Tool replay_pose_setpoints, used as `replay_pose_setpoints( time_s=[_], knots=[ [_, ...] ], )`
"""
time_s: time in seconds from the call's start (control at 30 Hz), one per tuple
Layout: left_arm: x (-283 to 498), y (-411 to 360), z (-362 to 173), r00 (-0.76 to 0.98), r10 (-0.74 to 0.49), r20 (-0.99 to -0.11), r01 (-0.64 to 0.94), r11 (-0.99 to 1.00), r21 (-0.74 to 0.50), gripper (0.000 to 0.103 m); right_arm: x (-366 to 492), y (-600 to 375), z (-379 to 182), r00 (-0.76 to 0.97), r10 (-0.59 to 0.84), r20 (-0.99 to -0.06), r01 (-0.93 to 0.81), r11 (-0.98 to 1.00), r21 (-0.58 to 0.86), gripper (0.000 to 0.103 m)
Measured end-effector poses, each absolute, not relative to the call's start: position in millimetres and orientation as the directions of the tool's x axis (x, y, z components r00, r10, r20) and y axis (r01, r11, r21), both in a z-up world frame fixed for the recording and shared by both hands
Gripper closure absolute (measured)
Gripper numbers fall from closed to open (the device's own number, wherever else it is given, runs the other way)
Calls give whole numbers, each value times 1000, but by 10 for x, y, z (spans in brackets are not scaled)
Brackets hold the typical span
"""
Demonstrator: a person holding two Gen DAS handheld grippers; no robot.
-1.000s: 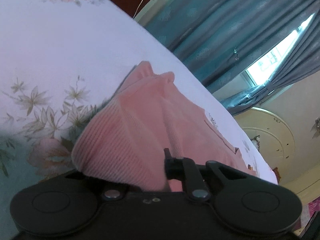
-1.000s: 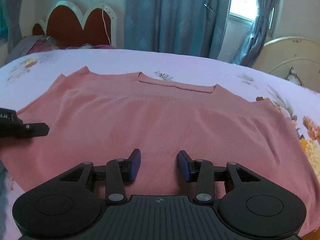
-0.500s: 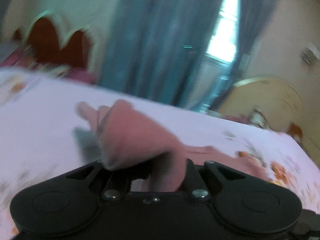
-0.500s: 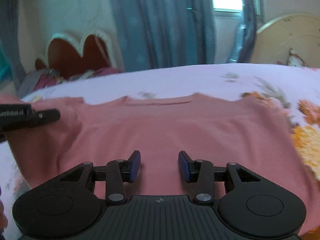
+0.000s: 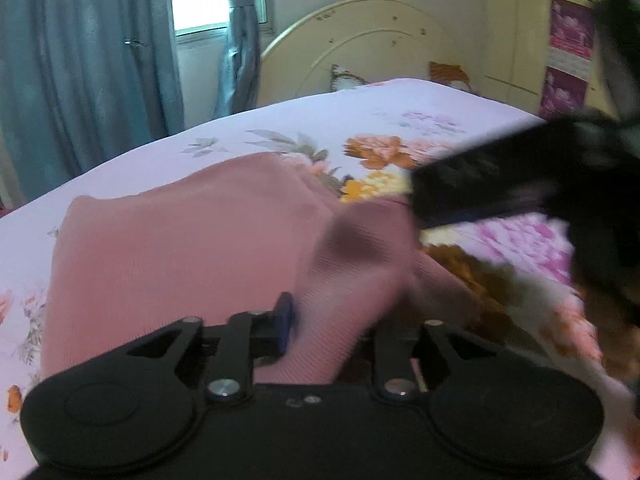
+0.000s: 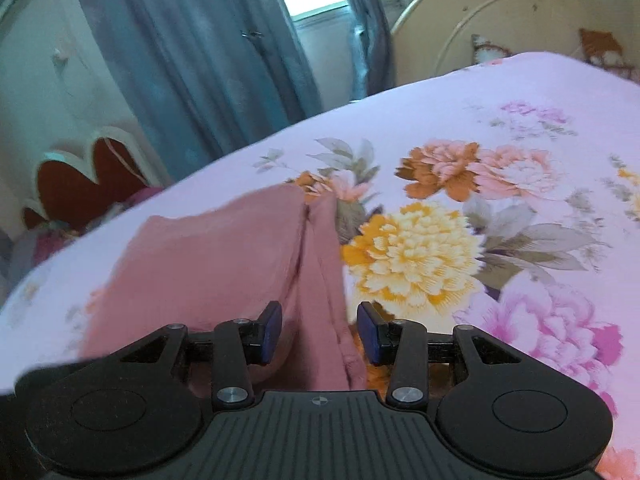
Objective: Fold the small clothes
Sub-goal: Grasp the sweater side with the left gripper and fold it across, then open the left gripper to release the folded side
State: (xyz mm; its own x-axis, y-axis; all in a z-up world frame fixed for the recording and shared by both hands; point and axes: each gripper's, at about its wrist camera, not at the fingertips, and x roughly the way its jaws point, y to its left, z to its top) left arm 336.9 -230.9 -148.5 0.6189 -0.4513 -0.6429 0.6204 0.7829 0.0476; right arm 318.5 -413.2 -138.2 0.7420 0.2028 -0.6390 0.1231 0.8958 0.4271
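A floral bedsheet (image 6: 520, 112) is spreading under you, blue curtains (image 6: 192, 60) hanging at twelve o'clock. Your left gripper (image 5: 332, 320) is letting its jaws part, a fold of the pink ribbed knit top (image 5: 180, 248) still lying between them, probably so the carried half can settle. Your right gripper (image 6: 318, 330) is standing apart and clamping nothing, the soft top's doubled edge running under its gap toward twelve o'clock. It is blurring in at the left view's three o'clock.

Two wrist views, low and close over the bed (image 5: 280, 120)

Each looks forward and down past its own fingers; both share the pink top (image 5: 180, 240) at centre-left, the curtains (image 6: 200, 60) and the window upper-centre.
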Motion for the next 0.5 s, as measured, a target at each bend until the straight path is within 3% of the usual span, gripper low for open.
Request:
replay_pose_setpoints(
  time_s=[0.17, 0.33, 0.5],
  knots=[
    [3219, -2083, -1330, 606, -453, -654, 619, 785, 31, 48, 3351, -3957, -1398, 727, 297, -619, 42, 881, 472, 61],
    [3126, -1627, -1201, 631, -432, -645, 561, 828, -6, 46, 3314, -4033, -1332, 758, 223, -613, 73, 905, 419, 61],
    [3244, -1322, -1168, 683, -359, -637, 436, 899, -40, 46, 3358, -4041, -1438, 698, 307, -647, 53, 878, 475, 61]
  ],
)
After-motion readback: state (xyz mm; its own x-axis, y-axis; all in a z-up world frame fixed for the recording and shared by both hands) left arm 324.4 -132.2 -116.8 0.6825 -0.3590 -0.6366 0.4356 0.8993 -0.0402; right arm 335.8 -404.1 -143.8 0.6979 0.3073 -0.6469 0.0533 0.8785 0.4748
